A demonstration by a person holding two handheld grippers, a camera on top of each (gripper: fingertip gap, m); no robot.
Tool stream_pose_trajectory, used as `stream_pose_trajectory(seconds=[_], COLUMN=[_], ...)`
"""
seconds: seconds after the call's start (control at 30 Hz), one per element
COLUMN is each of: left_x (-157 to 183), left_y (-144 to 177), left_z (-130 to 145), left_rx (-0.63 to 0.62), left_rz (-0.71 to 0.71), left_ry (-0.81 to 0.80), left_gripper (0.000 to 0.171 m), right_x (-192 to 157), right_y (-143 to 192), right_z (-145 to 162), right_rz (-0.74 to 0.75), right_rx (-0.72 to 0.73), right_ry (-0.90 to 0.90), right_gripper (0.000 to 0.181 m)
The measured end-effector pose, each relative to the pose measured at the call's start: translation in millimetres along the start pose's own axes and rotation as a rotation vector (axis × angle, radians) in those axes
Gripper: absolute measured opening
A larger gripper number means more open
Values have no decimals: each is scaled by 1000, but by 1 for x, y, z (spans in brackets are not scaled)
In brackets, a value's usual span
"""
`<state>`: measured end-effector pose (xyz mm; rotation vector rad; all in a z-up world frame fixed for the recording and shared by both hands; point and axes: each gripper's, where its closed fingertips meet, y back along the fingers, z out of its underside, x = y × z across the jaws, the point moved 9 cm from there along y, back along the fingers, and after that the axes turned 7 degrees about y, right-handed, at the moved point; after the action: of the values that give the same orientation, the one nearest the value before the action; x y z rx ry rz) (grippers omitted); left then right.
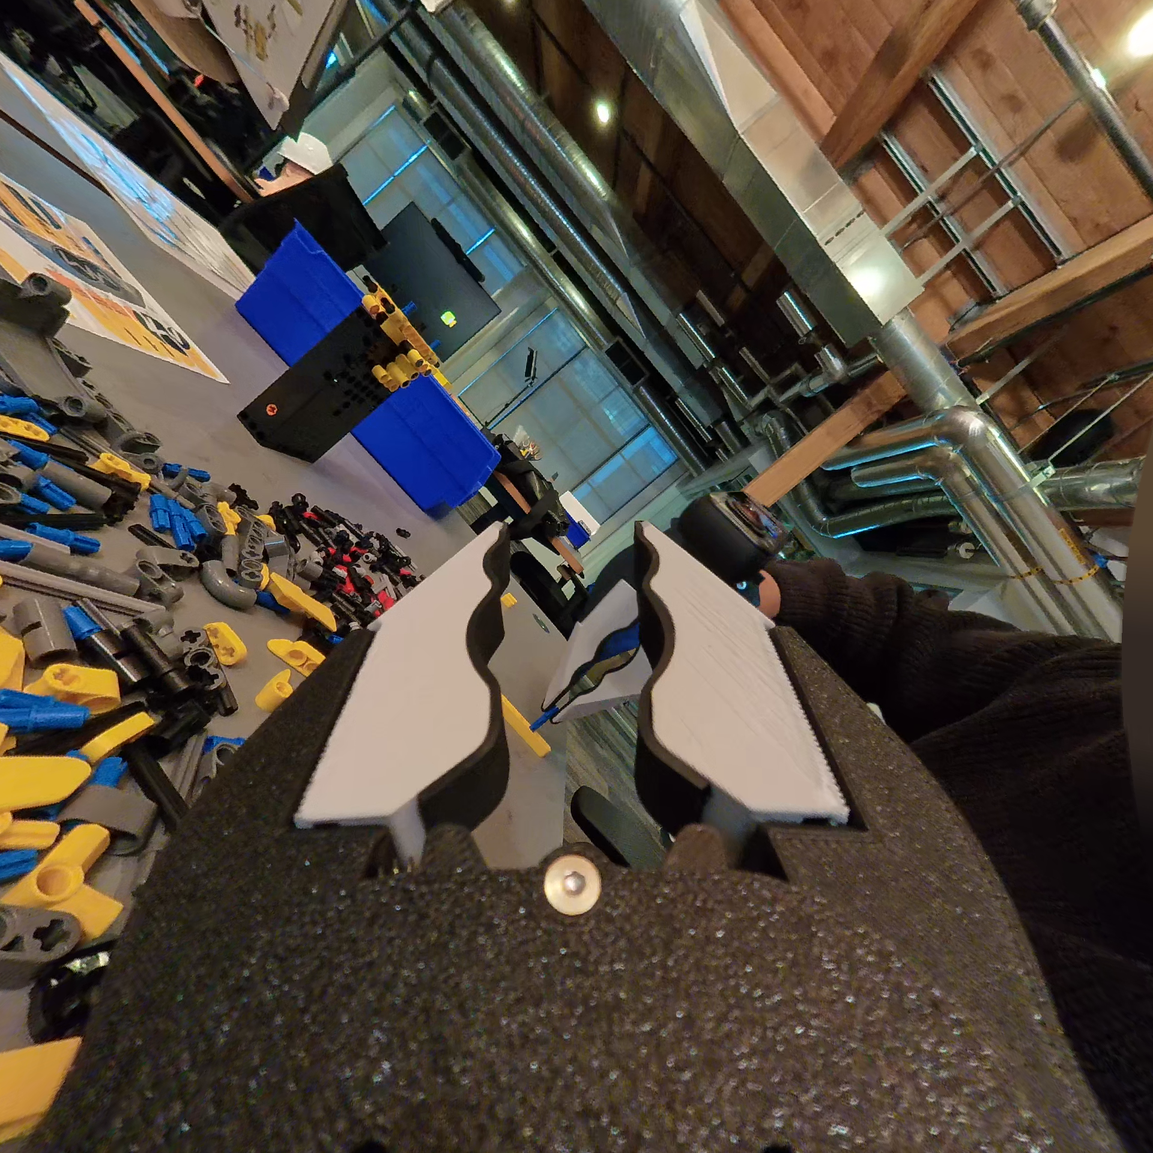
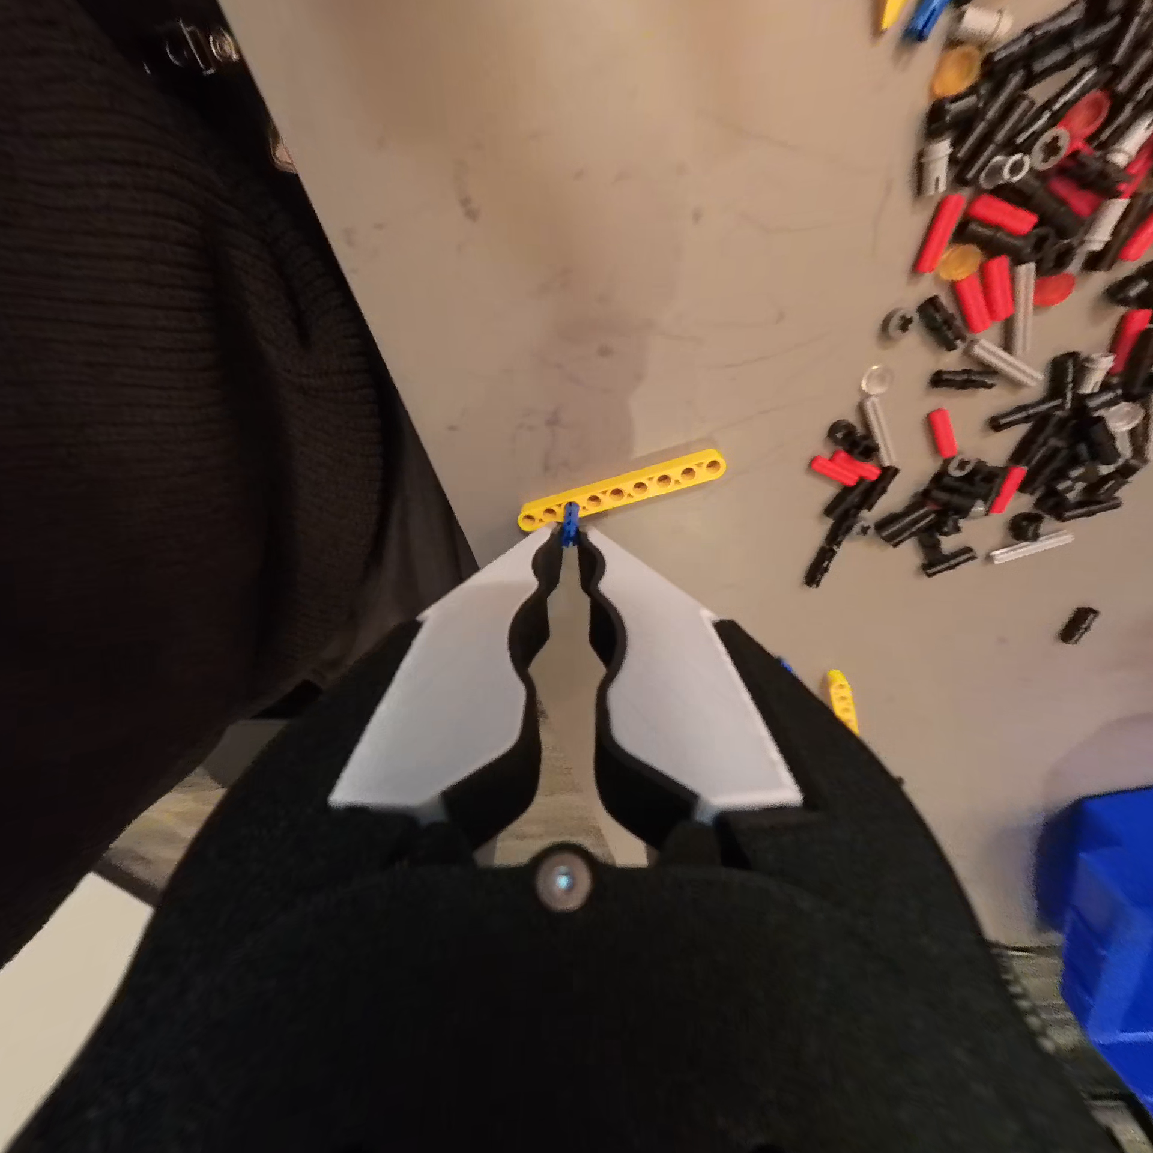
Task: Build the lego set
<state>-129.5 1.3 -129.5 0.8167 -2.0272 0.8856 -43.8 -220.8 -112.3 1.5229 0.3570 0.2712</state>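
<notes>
Pinching a blue pin (image 2: 569, 531) against a yellow beam (image 2: 624, 488), right gripper (image 2: 569, 541) beside scattered pieces (image 2: 1023, 312).

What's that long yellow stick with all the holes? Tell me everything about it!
The yellow beam is a flat, shiny plastic strip with rounded ends and a row of round holes. It lies flat on the grey table, slightly slanted. A small blue pin, pinched by the right gripper, meets a hole near its left end.
</notes>
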Motion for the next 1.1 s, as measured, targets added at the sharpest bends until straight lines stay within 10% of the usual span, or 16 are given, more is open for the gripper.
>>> stream_pose_trajectory(seconds=[0.83, 1.1], left_x=[-1, -1], left_y=[1, 1], left_z=[0, 0], left_rx=[4, 5], left_rz=[4, 6], left_ry=[11, 15], left_gripper=[40, 39], right_x=[-12, 0], right_y=[-1, -1], right_z=[-2, 2], right_rz=[118, 3], right_rx=[-36, 20], right_ry=[308, 48], right_gripper=[4, 4])
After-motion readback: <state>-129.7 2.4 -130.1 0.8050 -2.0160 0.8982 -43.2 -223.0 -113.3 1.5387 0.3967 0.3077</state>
